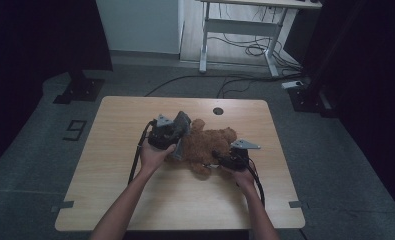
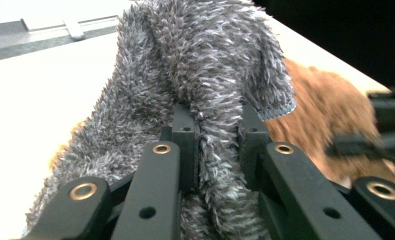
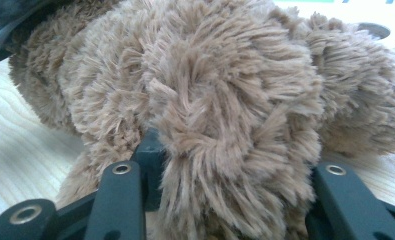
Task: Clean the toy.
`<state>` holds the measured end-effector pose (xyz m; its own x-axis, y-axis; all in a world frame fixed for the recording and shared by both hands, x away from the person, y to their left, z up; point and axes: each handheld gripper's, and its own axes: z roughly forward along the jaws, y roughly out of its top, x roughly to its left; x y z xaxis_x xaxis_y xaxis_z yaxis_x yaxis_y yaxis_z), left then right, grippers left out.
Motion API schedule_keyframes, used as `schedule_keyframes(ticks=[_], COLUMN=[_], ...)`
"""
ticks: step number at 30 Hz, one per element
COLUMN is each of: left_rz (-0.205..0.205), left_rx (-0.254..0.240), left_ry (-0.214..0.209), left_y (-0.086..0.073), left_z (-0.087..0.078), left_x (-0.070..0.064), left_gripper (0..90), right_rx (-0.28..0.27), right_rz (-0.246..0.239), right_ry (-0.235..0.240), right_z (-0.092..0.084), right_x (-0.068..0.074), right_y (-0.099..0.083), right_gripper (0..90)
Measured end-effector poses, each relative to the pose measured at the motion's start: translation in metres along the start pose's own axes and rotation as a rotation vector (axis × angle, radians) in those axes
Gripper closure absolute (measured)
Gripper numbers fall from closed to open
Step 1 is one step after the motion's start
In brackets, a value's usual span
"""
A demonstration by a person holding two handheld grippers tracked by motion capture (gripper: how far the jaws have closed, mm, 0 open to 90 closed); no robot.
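A brown teddy bear (image 1: 210, 145) lies in the middle of the wooden table (image 1: 135, 195). A grey fuzzy cloth (image 1: 181, 122) drapes over the bear's left end. My left gripper (image 1: 175, 134) is shut on a fold of this cloth (image 2: 200, 60), which rises between the jaws (image 2: 217, 125) a little above the table. Behind the cloth shows the bear's brown fur (image 2: 330, 105). My right gripper (image 1: 216, 156) comes in from the bear's right front. Its jaws (image 3: 232, 160) are shut on a thick plush part of the bear (image 3: 225, 100), which bulges out between them.
A round cable hole (image 1: 217, 111) sits near the table's far edge. Beyond the table stand a white desk frame (image 1: 240, 30) with cables on the floor and a dark stand base (image 1: 80, 90) at the left. Bare wood spreads to the left and front.
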<state>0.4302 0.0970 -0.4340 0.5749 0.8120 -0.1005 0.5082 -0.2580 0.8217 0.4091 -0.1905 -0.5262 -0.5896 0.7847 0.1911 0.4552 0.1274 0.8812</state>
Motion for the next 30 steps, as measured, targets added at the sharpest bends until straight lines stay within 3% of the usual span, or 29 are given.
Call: schedule_keyframes(ticks=[3,5,9,14,17,20,23,25,27,30], left_rz=[-0.019,-0.027,0.011,0.03,0.034,0.052,0.038,0.026,0.015,0.004], left_rx=[0.062,0.06,0.064,0.045,0.018,-0.01,-0.027,-0.038,-0.042,-0.048], left_ry=[-0.004,-0.01,-0.007,-0.02,-0.024,-0.018,-0.034,-0.049,-0.058,-0.076], left_y=[-0.006,-0.013,-0.026,-0.042,-0.055,-0.067,-0.074,-0.078,-0.082,-0.086], left_z=[0.017,0.022,0.02,0.009,0.004,0.0,-0.003,-0.005,-0.008,-0.01], left_x=[0.003,0.002,-0.004,-0.01,-0.014,-0.02,-0.021,-0.02,-0.021,-0.02], left_gripper=[75.3,75.5,76.1,76.6,76.9,77.1,77.1,77.1,77.1,77.0], right_rx=[-0.011,-0.014,0.003,0.022,0.021,-0.001,-0.022,-0.019,0.014,0.02], right_rz=[-0.018,-0.027,-0.049,-0.065,-0.046,0.005,0.021,0.018,0.015,0.004], right_ry=[0.01,0.014,0.03,0.066,0.114,0.168,0.171,0.154,0.154,0.162], right_z=[-0.002,-0.004,-0.008,-0.017,-0.026,-0.036,-0.039,-0.036,-0.029,-0.027], right_x=[0.001,0.002,0.004,0.007,0.006,0.001,0.0,0.001,0.003,0.006], right_y=[-0.004,-0.006,-0.008,-0.01,-0.012,-0.012,-0.006,-0.001,0.0,-0.005], right_gripper=[51.5,51.4,49.2,37.6,31.0,26.2,22.9,24.3,33.2,45.0])
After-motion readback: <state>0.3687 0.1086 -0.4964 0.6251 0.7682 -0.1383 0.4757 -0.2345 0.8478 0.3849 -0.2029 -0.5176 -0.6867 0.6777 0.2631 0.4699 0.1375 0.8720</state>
